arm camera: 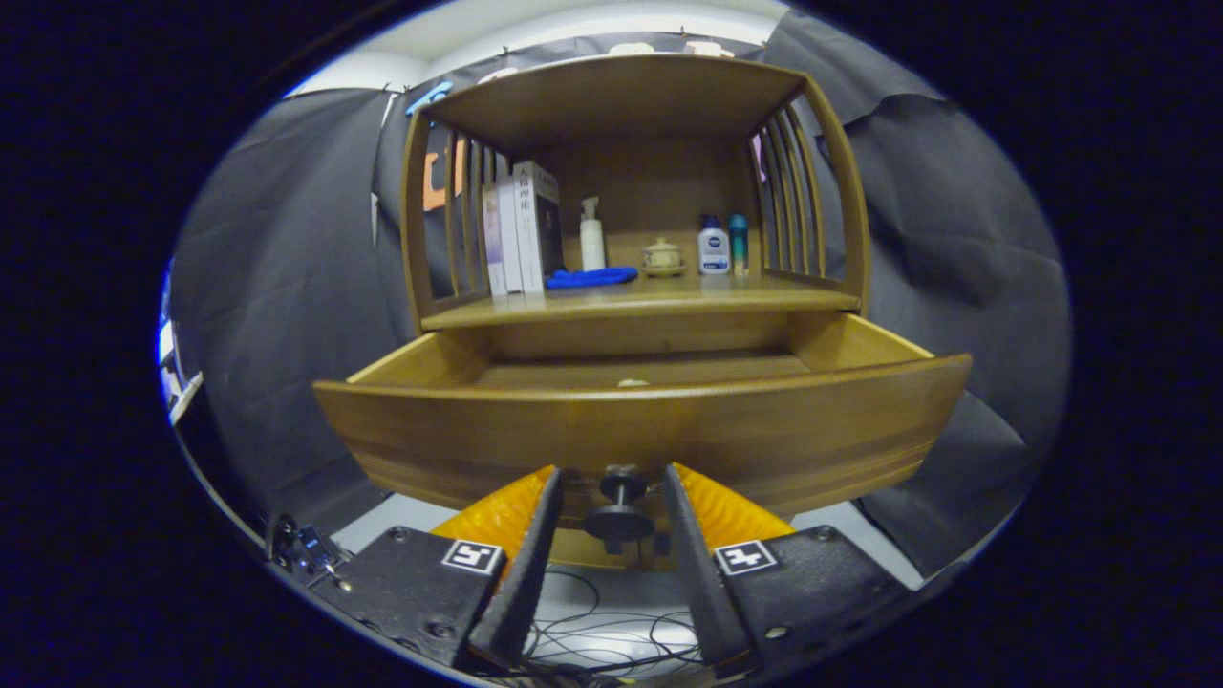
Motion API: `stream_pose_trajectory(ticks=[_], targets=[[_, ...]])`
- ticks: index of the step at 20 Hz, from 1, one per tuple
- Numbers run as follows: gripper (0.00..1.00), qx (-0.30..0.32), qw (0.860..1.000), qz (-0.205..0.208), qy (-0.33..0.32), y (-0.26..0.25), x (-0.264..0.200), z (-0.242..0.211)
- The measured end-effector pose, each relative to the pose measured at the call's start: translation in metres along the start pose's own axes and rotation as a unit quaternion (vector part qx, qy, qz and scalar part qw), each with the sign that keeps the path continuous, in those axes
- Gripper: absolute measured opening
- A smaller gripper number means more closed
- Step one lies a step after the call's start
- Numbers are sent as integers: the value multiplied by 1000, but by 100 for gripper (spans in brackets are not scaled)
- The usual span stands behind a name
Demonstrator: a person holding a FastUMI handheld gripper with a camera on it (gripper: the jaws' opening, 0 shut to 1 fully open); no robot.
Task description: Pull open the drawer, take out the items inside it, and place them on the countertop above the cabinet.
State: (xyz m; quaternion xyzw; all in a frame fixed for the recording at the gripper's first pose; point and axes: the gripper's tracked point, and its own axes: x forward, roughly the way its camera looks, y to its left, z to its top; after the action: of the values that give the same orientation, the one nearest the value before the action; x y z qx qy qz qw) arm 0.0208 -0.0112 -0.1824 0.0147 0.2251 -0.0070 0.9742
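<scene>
Dim booth, soft overhead light, strong fisheye bending at edges, sharp centre

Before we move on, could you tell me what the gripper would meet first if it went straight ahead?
Probably the dark round knob between the open gripper's fingers, then the brown wooden drawer front; depth is unclear.

A single fisheye camera rides on the gripper (611, 521) and looks forward along its two fingers, which stand apart on either side of a dark knob (620, 505). The lens sits low and very near the front of the pulled-out drawer (640, 420), facing the wooden cabinet (635, 115) squarely and tilted slightly upward. Farther off it takes in the countertop (640, 298) and the underside of the cabinet's top board. Cables (592, 640) lie on the floor below the fingers.
</scene>
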Motion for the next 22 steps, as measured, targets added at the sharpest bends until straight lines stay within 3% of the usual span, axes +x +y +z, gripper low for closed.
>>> stream_pose_trajectory(ticks=[3, 6, 13, 17, 22], targets=[[83, 2, 1000, 26, -3, 14, -19, 33], [92, 15, 999, 28, 22, 19, -19, 59], [92, 41, 990, -6, 132, 18, 47, 78], [92, 79, 970, -31, 226, 10, 82, 61], [88, 108, 948, -74, 292, -7, 115, 42]])
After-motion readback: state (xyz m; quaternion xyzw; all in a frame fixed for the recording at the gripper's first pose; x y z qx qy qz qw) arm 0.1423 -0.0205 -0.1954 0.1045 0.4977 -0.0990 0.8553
